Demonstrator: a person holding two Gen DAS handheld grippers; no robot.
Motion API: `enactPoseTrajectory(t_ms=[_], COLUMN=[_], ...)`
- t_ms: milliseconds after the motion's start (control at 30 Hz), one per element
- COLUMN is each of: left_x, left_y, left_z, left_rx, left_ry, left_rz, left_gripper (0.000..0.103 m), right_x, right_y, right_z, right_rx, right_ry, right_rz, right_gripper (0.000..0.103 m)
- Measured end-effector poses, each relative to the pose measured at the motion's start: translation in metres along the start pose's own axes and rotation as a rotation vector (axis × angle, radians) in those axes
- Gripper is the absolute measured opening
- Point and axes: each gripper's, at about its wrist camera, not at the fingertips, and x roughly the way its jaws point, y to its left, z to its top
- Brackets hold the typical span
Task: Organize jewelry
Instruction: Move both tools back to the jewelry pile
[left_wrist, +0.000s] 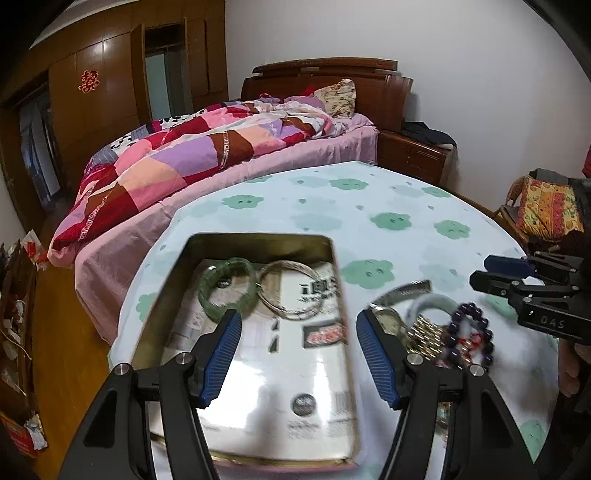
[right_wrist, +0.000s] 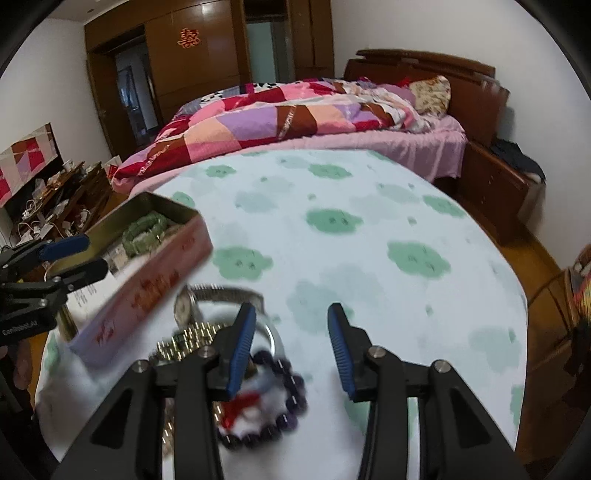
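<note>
An open metal tin (left_wrist: 334, 273) lies on the table and holds a green jade bangle (left_wrist: 227, 288) and a silver bangle (left_wrist: 291, 291). My left gripper (left_wrist: 298, 350) is open and empty above the tin. Right of the tin lies a pile: a silver watch (left_wrist: 391, 310), a gold-beaded piece (left_wrist: 424, 332), a white bangle (left_wrist: 432, 302) and a dark purple bead bracelet (left_wrist: 469, 336). In the right wrist view my right gripper (right_wrist: 291, 347) is open and empty, just above the purple bead bracelet (right_wrist: 291, 398) and the watch (right_wrist: 184, 306). The tin (right_wrist: 147, 280) is at its left.
The table has a light cloth with green cloud prints (right_wrist: 369, 229). A bed with a patchwork quilt (left_wrist: 207, 155) stands behind it. A wooden nightstand (left_wrist: 413, 155) is at the back right, a cluttered desk (right_wrist: 55, 199) at the left, a chair with patterned cloth (left_wrist: 546, 206) at the right.
</note>
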Motion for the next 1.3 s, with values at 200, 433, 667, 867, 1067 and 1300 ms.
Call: enactPoseTrajectory(t_ms=[200, 433, 667, 867, 1067, 1300], left_x=[-0.008, -0.016, -0.020, -0.011, 0.000, 0.016], left_y=[-0.020, -0.031, -0.051, -0.065, -0.071, -0.077], left_z=[-0.008, -0.020, -0.030, -0.037, -0.044, -0.053], left_rx=[0.042, 0.037, 0.077, 0.115, 0.120, 0.104], left_ry=[-0.001, -0.006, 0.000, 0.049, 0.103, 0.172], left_rz=[-0.020, -0.054, -0.086, -0.123, -0.143, -0.181], left_gripper=[0.065, 0.065, 0.063, 0.038, 0.030, 0.028], right_x=[-0.003, -0.006, -0.001, 0.000, 0.001, 0.002], right_y=[-0.011, -0.012, -0.008, -0.006, -0.003, 0.000], right_z=[-0.026, -0.042, -0.047, -0.050, -0.053, -0.053], right_rx=[0.036, 0.063, 0.056, 0.044, 0.036, 0.029], right_ry=[0.029, 0.047, 0.055, 0.059, 0.060, 0.061], right_rz=[-0.004, 0.010, 0.024, 0.018, 0.023, 0.027], right_gripper=[0.043, 0.043, 0.043, 0.043, 0.043, 0.033])
